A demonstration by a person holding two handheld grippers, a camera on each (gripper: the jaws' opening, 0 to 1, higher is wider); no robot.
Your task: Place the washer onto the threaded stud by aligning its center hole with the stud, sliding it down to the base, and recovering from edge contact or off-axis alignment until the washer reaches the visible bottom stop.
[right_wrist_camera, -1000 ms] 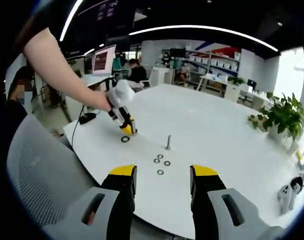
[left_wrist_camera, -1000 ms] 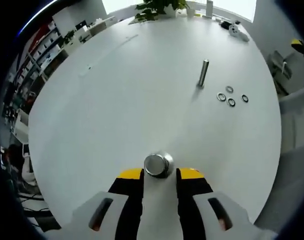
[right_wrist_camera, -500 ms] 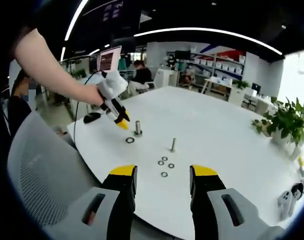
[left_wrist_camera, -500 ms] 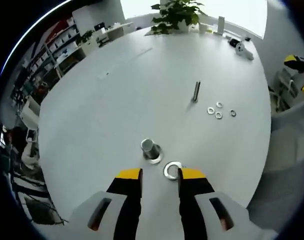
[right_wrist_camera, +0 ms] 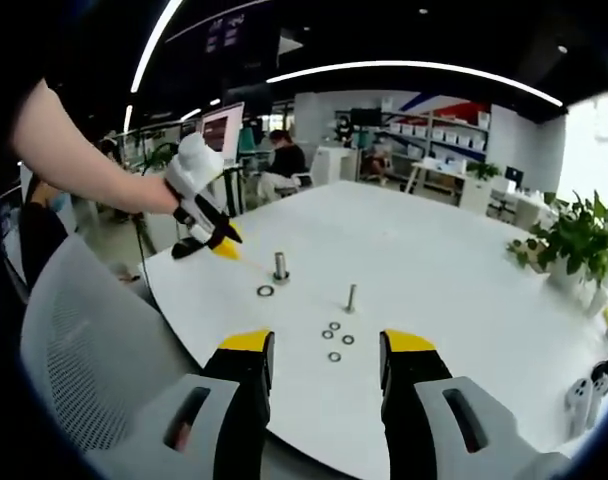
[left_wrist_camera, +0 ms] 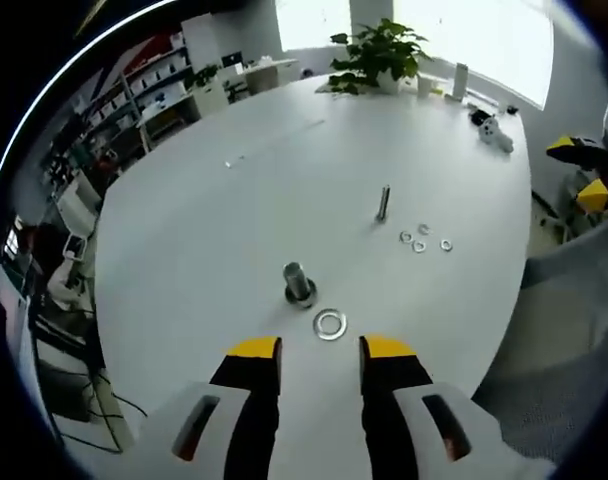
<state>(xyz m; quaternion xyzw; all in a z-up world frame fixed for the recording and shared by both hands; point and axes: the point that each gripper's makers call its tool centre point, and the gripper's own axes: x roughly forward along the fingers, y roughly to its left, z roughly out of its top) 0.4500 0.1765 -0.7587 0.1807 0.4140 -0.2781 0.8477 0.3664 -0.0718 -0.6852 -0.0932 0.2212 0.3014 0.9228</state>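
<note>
1. In the left gripper view, the left gripper (left_wrist_camera: 319, 352) is hovering at 6 o'clock above the round white table (left_wrist_camera: 234, 220), its yellow-tipped jaws standing apart with nothing between them.
2. The large flat silver washer (left_wrist_camera: 330, 324) is lying flat on the table just beyond the jaw tips, beside the short thick silver threaded stud (left_wrist_camera: 298, 282), which is standing upright at its 11 o'clock; the two are apart.
3. A thin upright silver rod (left_wrist_camera: 384, 203) is standing farther off at 1 o'clock, with three small silver rings (left_wrist_camera: 420, 240) lying just beside it.
4. A green potted plant (left_wrist_camera: 376, 52) is sitting at 12 o'clock on the far edge.
5. In the right gripper view, the right gripper (right_wrist_camera: 322, 358) is holding its jaws wide apart, gripping nothing, at 6 o'clock, well short of the washer and stud.
</note>
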